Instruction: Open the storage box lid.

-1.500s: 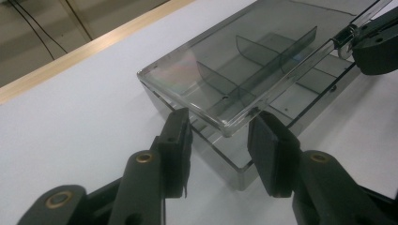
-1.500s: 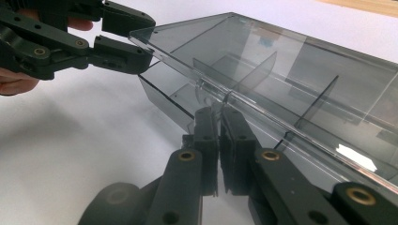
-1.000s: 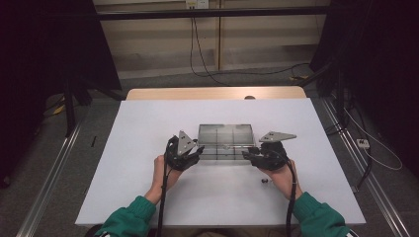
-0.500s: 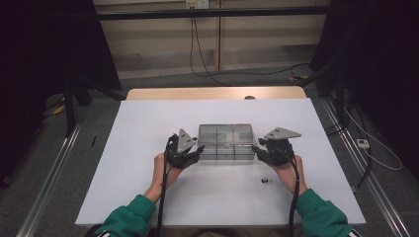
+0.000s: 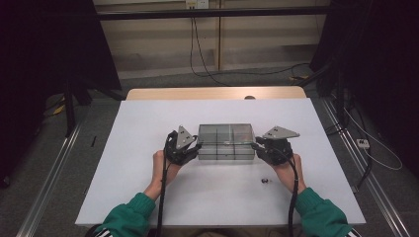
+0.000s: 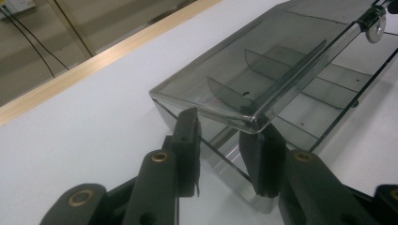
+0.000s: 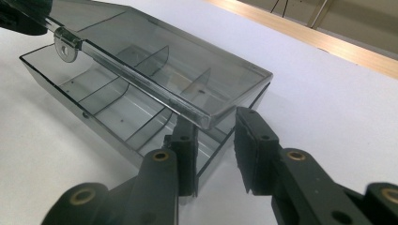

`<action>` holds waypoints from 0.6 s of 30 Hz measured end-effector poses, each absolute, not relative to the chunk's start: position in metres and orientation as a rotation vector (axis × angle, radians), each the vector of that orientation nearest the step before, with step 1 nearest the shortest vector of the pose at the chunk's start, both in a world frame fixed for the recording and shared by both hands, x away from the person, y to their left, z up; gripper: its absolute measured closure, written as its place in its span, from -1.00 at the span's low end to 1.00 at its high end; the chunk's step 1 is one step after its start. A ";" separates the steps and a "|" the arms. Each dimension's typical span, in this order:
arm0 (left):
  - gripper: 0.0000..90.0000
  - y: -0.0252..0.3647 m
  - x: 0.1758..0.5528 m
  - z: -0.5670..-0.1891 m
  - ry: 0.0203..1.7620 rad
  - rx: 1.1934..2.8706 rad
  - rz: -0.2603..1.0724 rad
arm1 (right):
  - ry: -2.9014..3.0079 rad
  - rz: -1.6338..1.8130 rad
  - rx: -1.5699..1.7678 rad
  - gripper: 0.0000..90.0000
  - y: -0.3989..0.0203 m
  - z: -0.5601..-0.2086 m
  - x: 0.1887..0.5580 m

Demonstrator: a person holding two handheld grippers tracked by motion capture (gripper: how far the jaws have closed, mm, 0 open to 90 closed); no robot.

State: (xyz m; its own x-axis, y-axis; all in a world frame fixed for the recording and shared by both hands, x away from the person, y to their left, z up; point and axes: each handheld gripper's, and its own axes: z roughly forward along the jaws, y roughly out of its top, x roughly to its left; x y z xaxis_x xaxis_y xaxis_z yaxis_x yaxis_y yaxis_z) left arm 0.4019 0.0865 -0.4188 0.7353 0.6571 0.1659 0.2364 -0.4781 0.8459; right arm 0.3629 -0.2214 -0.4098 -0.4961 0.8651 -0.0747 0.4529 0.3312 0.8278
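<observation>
Between the open jaws of the left gripper (image 5: 193,148) and right gripper (image 5: 258,146), the smoked box (image 5: 226,141) now sits with its lid (image 6: 263,70) lifted ajar; opening looks underway.

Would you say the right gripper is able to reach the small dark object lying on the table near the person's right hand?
Probably yes. The small dark object lies on bare table just inside the right gripper, with nothing between them, though its open jaws now straddle the clear box corner.
</observation>
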 end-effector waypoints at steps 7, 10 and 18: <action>0.65 0.088 0.403 -0.417 0.690 2.043 0.601 | 2.069 1.075 1.166 0.64 -0.223 -0.409 0.364; 0.68 0.089 0.404 -0.417 0.687 2.035 0.603 | 2.071 1.085 1.176 0.64 -0.224 -0.408 0.365; 0.71 0.090 0.405 -0.413 0.681 2.019 0.607 | 2.067 1.107 1.184 0.67 -0.226 -0.404 0.368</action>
State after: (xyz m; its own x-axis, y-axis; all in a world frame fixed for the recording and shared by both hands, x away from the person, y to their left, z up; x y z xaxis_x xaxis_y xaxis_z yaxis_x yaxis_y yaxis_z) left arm 0.4052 0.0903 -0.4133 0.7286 0.6674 0.1542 0.2291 -0.4495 0.8634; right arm 0.3683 -0.2258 -0.4043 -0.4900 0.8711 -0.0320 0.4561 0.2875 0.8422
